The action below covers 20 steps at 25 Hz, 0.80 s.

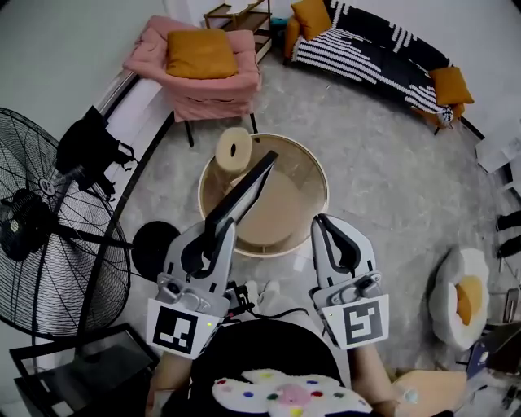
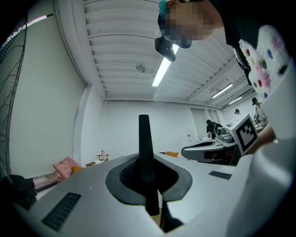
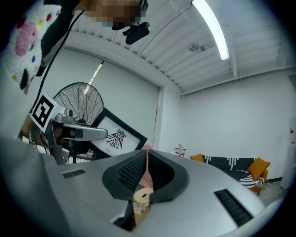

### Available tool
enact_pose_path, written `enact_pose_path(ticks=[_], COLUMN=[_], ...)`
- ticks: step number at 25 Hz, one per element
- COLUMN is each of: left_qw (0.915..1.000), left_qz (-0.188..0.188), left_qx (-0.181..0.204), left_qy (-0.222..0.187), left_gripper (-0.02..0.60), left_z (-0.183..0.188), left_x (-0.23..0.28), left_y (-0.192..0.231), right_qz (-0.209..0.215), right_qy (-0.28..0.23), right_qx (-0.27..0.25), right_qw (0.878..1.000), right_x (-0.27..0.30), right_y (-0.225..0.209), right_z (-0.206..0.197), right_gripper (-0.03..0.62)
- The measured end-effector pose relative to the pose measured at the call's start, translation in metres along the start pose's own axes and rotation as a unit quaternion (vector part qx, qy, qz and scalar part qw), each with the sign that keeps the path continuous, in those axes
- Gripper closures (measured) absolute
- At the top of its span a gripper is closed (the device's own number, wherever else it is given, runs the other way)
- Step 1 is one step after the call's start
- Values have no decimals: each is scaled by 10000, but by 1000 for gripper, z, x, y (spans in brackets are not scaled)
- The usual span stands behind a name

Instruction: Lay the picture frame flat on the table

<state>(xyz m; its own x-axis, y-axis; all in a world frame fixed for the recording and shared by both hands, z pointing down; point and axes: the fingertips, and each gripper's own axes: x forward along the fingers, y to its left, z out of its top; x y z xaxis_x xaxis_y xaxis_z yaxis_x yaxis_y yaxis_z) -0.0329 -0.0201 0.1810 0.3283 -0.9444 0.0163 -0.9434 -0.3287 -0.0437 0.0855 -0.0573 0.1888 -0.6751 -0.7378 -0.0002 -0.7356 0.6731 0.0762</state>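
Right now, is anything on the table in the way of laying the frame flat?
Yes: a roll stands at the table's far left edge, near the frame in the left gripper. Nothing else shows.

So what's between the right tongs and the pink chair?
A roll, standing on the table. The right gripper view shows it just past the shut right tongs, with the pink chair behind it.

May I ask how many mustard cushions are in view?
3: one cushion on the pink armchair, one at the striped sofa's left end, one at its right end; more may be hidden.
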Motion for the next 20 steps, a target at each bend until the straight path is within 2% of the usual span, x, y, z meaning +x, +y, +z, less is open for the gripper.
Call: enact_pose_path(ticks=[11,14,20], left_qw=[9998,9987,9927], left_qz=[-142,-390,-893], left_qx=[-115,-90,-698], left_qy=[-79,-303,-403], left_gripper=[552,552,552], left_z=[-1,5,1], left_x=[7,11,15], left_y=[8,8,1], right_qz=[143,350,679], right_qy=[-284,-265,-224], right_qx=[470,554,633], right_qw=[9984,9975,9954], right_x=[17,22,28], right_y=[4,9,12], right_z=[10,10,3], right_gripper=[550,474,447])
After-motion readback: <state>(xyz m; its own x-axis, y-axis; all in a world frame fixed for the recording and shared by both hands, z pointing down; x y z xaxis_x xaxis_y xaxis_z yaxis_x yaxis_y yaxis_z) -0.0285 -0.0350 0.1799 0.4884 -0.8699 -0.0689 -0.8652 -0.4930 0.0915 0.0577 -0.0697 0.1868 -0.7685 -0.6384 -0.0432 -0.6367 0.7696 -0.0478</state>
